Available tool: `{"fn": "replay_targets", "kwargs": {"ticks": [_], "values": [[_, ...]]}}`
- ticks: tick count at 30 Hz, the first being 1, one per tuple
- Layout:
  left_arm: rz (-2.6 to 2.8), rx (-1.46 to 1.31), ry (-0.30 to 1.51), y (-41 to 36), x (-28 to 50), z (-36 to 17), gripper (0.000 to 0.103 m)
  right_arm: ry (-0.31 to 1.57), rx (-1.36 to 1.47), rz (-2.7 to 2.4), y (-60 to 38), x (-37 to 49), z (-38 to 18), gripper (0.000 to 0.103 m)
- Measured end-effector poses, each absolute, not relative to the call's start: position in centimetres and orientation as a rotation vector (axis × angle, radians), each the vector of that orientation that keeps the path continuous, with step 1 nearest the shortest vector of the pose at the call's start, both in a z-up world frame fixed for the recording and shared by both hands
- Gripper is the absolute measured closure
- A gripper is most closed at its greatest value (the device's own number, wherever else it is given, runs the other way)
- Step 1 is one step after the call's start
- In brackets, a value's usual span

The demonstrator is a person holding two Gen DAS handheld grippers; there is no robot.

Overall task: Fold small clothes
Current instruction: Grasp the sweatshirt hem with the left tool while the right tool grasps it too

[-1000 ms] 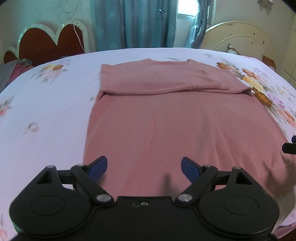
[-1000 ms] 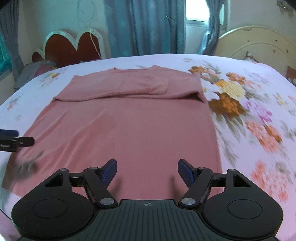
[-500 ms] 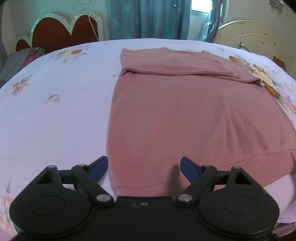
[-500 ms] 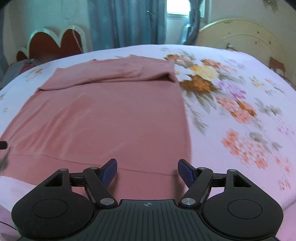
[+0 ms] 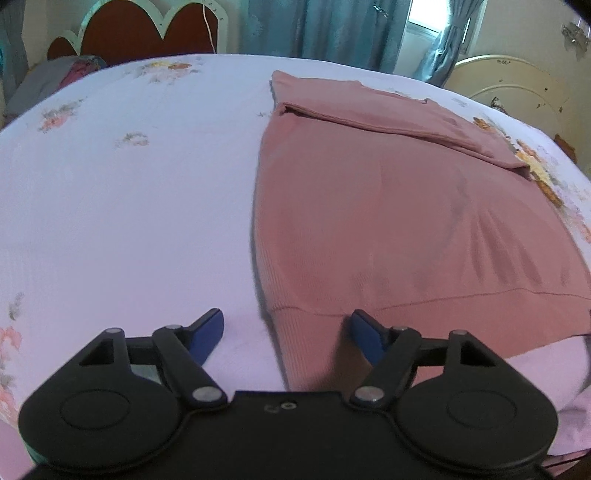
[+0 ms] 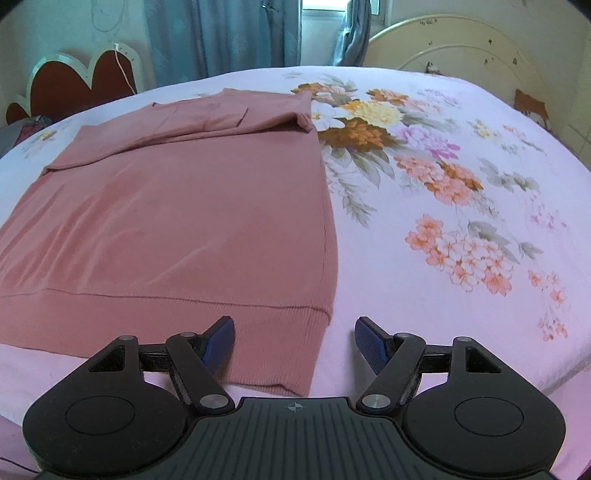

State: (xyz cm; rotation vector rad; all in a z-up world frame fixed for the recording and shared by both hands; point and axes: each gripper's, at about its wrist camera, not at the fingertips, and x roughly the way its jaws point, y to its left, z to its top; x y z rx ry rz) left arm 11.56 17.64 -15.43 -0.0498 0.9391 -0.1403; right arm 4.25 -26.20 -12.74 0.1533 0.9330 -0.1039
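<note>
A dusty-pink sweater [image 5: 388,221] lies flat on the bed, its sleeves folded across the chest at the far end and its ribbed hem nearest me. My left gripper [image 5: 287,332] hovers over the hem's left corner with its jaws closing; the corner lies between the blue pads, which do not press on it. In the right wrist view the same sweater [image 6: 177,229] fills the left half. My right gripper [image 6: 294,338] stands open over the hem's right corner, with that corner between its pads and untouched.
The bed wears a pale lilac sheet [image 5: 129,221] with a large flower print [image 6: 424,177] on its right side. A scalloped red headboard [image 5: 147,33] and teal curtains [image 6: 221,37] stand beyond. A cream round board [image 6: 461,48] leans at the far right.
Both grippers have drawn back toward the near hem and apart, the left to the left corner, the right to the right corner. The left jaws have narrowed slightly.
</note>
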Motion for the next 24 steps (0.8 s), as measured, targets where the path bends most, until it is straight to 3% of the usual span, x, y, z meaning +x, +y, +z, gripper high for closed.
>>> {"fn": "replay_targets", "kwargs": {"ticks": [3, 6, 8, 9, 17, 18, 20, 21, 24], "values": [[-0.161, -0.075, 0.947, 17.5, 11.3, -15.7, 0.032, 0.935, 0.172, -0.097, -25.9, 4.2, -12.9, 0.032], [-0.192, -0.096, 0.945, 17.2, 11.2, -15.6, 0.047, 0.932, 0.204, -0.095, -25.7, 4.1, -13.0, 0.033], [-0.212, -0.113, 0.943, 17.1, 11.2, -15.5, 0.057, 0.938, 0.22, -0.095, -25.8, 4.1, -13.1, 0.054], [-0.217, -0.123, 0.943, 17.2, 11.2, -15.5, 0.062, 0.934, 0.229, -0.105, -26.0, 4.1, -13.1, 0.055], [-0.241, -0.133, 0.954, 16.9, 11.6, -15.7, 0.069, 0.943, 0.269, -0.131, -26.7, 4.2, -13.4, 0.055], [-0.245, -0.137, 0.954, 16.9, 11.6, -15.7, 0.072, 0.947, 0.27, -0.128, -26.6, 4.2, -13.4, 0.059], [-0.26, -0.158, 0.956, 17.0, 11.6, -15.7, 0.081, 0.951, 0.291, -0.111, -26.5, 4.2, -13.3, 0.084], [-0.266, -0.172, 0.959, 17.1, 11.6, -15.8, 0.088, 0.952, 0.288, -0.109, -26.4, 4.2, -13.3, 0.085], [-0.281, -0.178, 0.958, 16.9, 11.5, -15.8, 0.094, 0.948, 0.289, -0.11, -26.3, 4.2, -13.1, 0.09]]}}
